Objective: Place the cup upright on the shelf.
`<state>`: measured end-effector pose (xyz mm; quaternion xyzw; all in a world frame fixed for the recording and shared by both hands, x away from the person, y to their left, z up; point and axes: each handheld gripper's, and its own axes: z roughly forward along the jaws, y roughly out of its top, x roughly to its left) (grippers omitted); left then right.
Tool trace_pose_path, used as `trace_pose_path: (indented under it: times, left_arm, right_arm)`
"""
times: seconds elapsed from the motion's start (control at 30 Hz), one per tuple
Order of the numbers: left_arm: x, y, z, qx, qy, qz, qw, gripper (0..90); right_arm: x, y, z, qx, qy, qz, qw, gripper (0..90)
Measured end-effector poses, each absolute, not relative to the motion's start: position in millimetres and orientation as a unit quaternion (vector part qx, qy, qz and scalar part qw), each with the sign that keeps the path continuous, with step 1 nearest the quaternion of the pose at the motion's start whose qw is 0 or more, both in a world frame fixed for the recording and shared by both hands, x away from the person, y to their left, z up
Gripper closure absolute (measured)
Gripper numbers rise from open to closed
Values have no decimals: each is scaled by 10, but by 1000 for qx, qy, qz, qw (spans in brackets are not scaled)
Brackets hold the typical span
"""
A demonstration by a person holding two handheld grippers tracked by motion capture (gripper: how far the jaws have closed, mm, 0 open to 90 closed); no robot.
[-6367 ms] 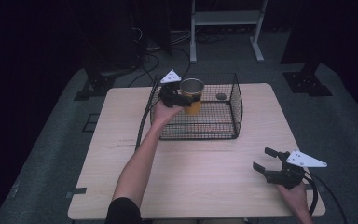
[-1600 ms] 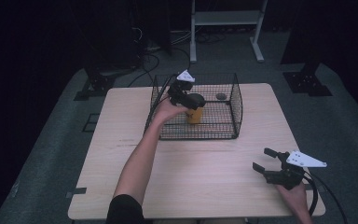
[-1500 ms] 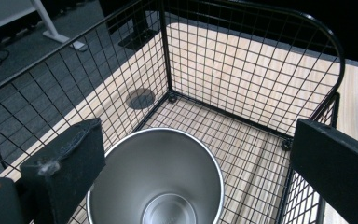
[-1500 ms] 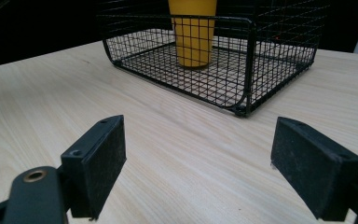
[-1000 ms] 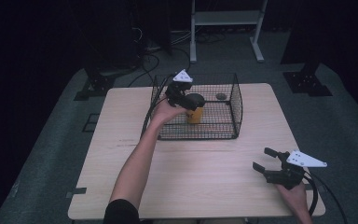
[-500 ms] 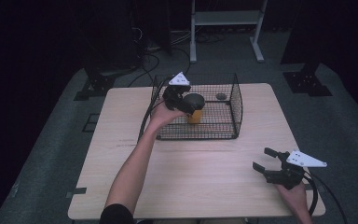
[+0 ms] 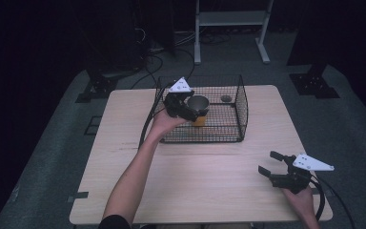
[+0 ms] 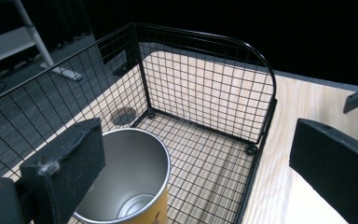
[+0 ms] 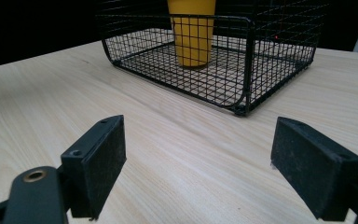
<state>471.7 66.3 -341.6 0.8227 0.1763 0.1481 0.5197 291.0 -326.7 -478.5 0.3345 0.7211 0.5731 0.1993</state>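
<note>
The yellow cup (image 7: 199,109) now stands upright on the floor of the wire basket (image 7: 238,114), near its left wall. Half a second ago the left gripper (image 7: 183,106) sat tight at the cup's rim; now its jaws are spread apart, one just beside the steel rim and the other out over the basket's edge, gripping nothing. The right gripper (image 7: 279,169) has not moved, resting at the near right of the wooden table (image 7: 209,181) with jaws wide apart

yellow steel-lined cup (image 7: 199,109), upright in wire basket (image 7: 228,136)
</note>
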Motion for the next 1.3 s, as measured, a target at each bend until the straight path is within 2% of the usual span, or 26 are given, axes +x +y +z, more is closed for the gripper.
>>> trace_pose_path:
  times: [0.8,1.3]
  left_arm:
    - [4400,750,-3493,810,160,161,540,28]
    - [4203,861,-3687,807,165,158,545,26]
  right_arm:
    - [2914,-3275,-4784,336,719,574,200,167]
    - [2915,-3267,-4784,333,721,574,199,167]
